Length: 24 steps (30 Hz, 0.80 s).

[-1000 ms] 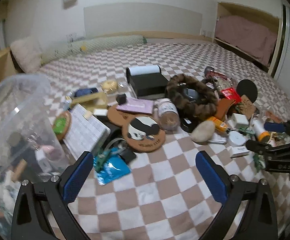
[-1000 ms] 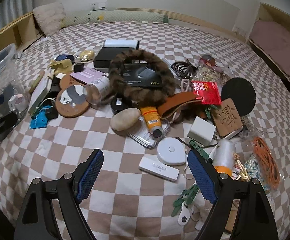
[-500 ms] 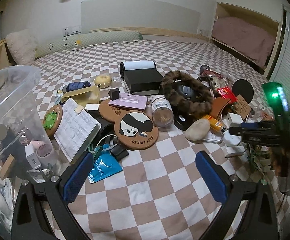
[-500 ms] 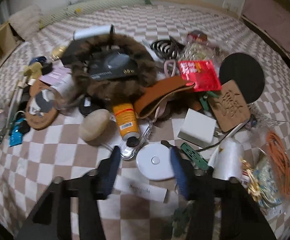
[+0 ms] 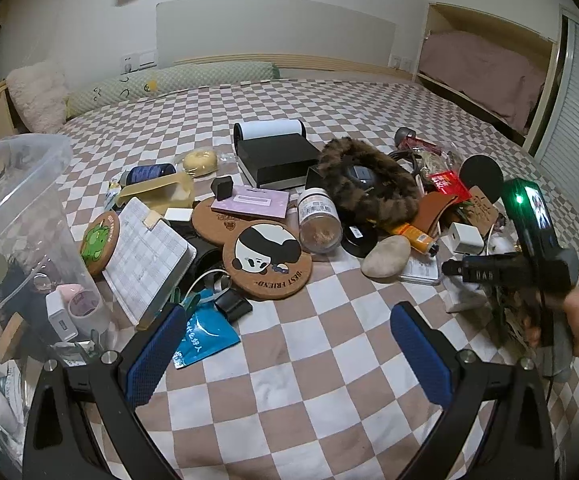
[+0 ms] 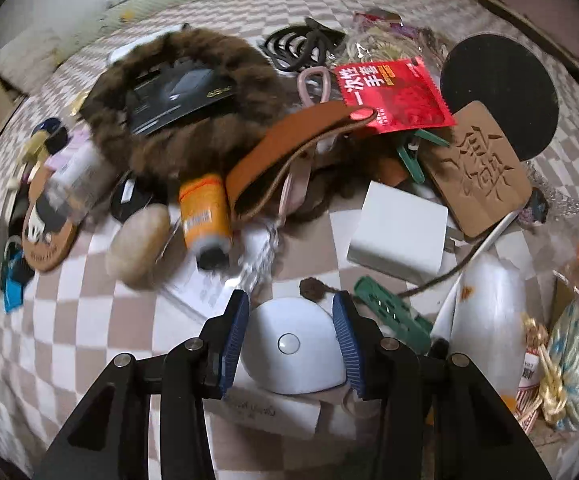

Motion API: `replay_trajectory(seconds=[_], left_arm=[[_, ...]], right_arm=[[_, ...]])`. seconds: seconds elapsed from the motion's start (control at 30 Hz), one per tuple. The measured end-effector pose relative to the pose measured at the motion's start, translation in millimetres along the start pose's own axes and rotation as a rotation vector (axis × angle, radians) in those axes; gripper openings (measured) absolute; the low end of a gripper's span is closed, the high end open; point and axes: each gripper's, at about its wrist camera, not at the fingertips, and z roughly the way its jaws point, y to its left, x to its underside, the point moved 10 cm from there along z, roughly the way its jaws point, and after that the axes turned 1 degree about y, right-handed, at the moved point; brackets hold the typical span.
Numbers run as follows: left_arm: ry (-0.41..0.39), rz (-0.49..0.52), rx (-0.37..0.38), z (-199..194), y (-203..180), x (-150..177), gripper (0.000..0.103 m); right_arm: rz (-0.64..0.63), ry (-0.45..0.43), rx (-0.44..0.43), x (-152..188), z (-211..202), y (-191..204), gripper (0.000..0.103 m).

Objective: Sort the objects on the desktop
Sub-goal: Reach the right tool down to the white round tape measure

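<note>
Tape measure (image 6: pixel 289 344), white, round and hard-shelled, sits between our right gripper (image 6: pixel 291 334) pads, which press its smooth flanks, so we squeeze across the middle, with charger (image 6: pixel 399 232) beyond, while the left gripper (image 5: pixel 285 356) hangs wide, empty.

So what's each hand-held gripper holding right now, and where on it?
The right hand-held gripper clamps the round white tape measure by its opposite side edges. The left hand-held gripper is open, holding nothing.

Checkered bedspread (image 5: pixel 297 360), long green bolster (image 5: pixel 169 84) and fluffy pillow (image 5: pixel 39 94) along the white wall (image 5: pixel 273 8).
</note>
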Motion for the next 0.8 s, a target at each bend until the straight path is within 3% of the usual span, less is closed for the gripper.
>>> replay_trajectory(seconds=[0.23,0.57,0.8], left_arm=[[-0.006,0.013,0.004,-3,-4,-1,0.102],[-0.02,0.046,0.016,-12,-13,2,0.102],[-0.02,0.046,0.014,-16,-10,3,0.102]], right_arm=[[-0.067,0.043,-0.007,42,-15,27,0.044],[-0.112,0.186,-0.066,101,-39,69,0.044],[-0.207,0.133,-0.094,110,-84,77,0.044]])
